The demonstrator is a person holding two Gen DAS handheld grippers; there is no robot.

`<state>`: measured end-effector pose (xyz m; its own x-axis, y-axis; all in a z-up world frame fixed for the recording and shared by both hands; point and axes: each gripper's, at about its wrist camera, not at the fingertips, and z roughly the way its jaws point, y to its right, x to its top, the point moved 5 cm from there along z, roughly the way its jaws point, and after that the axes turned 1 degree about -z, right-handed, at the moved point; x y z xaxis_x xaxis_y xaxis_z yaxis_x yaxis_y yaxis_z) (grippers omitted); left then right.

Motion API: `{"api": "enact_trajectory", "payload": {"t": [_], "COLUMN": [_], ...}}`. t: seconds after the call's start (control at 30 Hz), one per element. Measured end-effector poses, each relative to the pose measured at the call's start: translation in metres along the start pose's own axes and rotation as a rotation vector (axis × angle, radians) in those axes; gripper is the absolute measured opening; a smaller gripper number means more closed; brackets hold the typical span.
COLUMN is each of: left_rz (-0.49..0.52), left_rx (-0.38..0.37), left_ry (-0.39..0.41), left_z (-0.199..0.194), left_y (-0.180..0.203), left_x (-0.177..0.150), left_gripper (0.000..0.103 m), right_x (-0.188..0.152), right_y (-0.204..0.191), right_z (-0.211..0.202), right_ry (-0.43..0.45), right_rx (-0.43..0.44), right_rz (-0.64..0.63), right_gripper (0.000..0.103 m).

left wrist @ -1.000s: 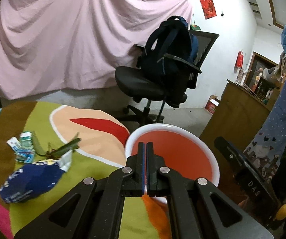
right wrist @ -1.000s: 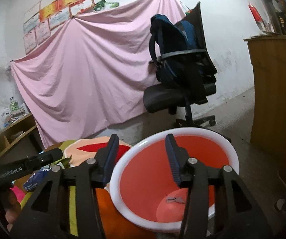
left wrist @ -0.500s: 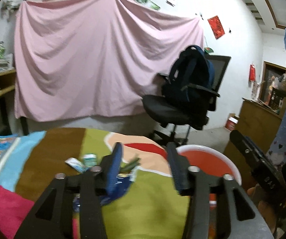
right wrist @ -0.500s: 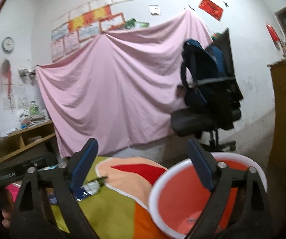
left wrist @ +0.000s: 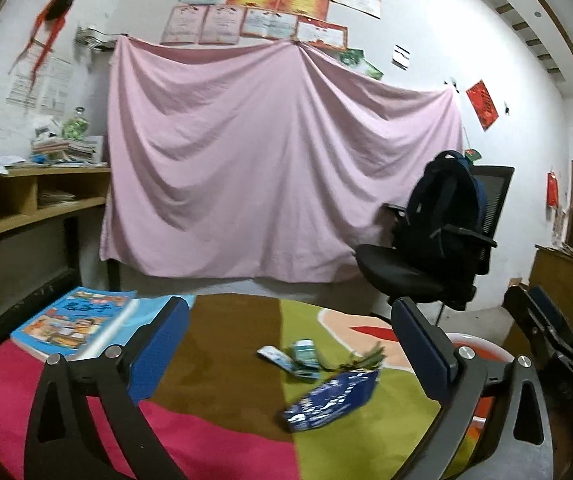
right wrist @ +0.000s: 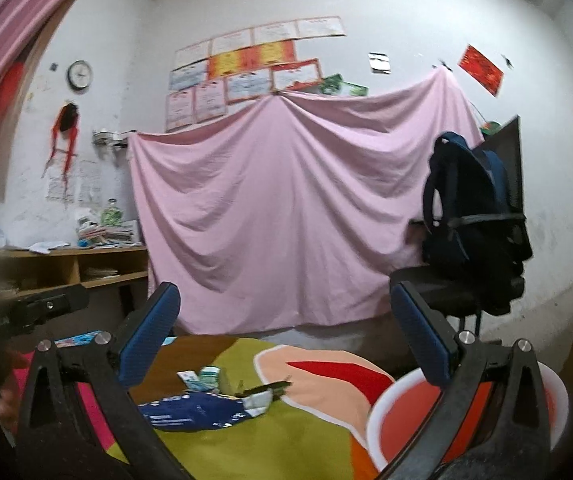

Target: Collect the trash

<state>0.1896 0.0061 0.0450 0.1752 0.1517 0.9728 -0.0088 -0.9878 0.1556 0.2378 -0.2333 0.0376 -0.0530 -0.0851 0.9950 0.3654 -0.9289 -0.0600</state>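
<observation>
Both grippers, left [left wrist: 290, 356] and right [right wrist: 286, 340], hang spread and empty; next up, probably the blue wrapper [left wrist: 332, 400], then into the red bin [right wrist: 466, 412].

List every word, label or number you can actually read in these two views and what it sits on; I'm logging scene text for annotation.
None can be read with confidence.
Blue wrapper: white print, blurred.
Book: cover title too blurred.
Certificates on the wall: too small.
Red wall paper: illegible.
Clock: numerals too small.
Small packets: print unreadable.
</observation>
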Motion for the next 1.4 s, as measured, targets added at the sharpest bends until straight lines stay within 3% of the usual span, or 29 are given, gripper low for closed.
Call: {"api": "enact_trajectory", "payload": {"t": [0.4, 0.87, 1.03, 1.1, 1.17, 1.23, 1.4], "left_rz": [-0.004, -0.010, -0.024, -0.033, -0.047, -0.067, -0.089], "left_rx": [0.051, 0.014, -0.012, -0.029, -0.051, -0.073, -0.132], "left_ry": [-0.026, -0.115, -0.208, -0.255, -0.321, -0.384, -0.483], "left_z": [-0.001, 0.046, 0.076, 0.088, 0.102, 0.114, 0.131], "left_y": [-0.031, -0.033, -0.031, -0.029, -0.027, -0.026, -0.017], "left_x": [-0.024, -0.019, -0.023, -0.026, -0.031, -0.037, -0.045], "left_gripper": [0.100, 0.100, 0.099, 0.091, 0.071, 0.062, 0.051], "right_x": [-0.016, -0.038, -0.058, -0.069, -0.079, -0.091, -0.117], "right_y": [-0.033, -0.024, -0.018, -0.015, -0.012, -0.007, 0.004], "right_z": [0.018, 0.069, 0.103, 0.117, 0.131, 0.146, 0.165], "right_ry": [-0.049, -0.220, -0.368, -0.442, -0.508, -0.583, -0.722], "right_rx": [0.059, 0.036, 0.055, 0.063, 0.076, 0.084, 0.108], "right_rz": [-0.098, -0.065, -0.027, -0.006, 0.013, 0.036, 0.112], "right_gripper": [0.103, 0.103, 0.103, 0.103, 0.103, 0.103, 0.093]}}
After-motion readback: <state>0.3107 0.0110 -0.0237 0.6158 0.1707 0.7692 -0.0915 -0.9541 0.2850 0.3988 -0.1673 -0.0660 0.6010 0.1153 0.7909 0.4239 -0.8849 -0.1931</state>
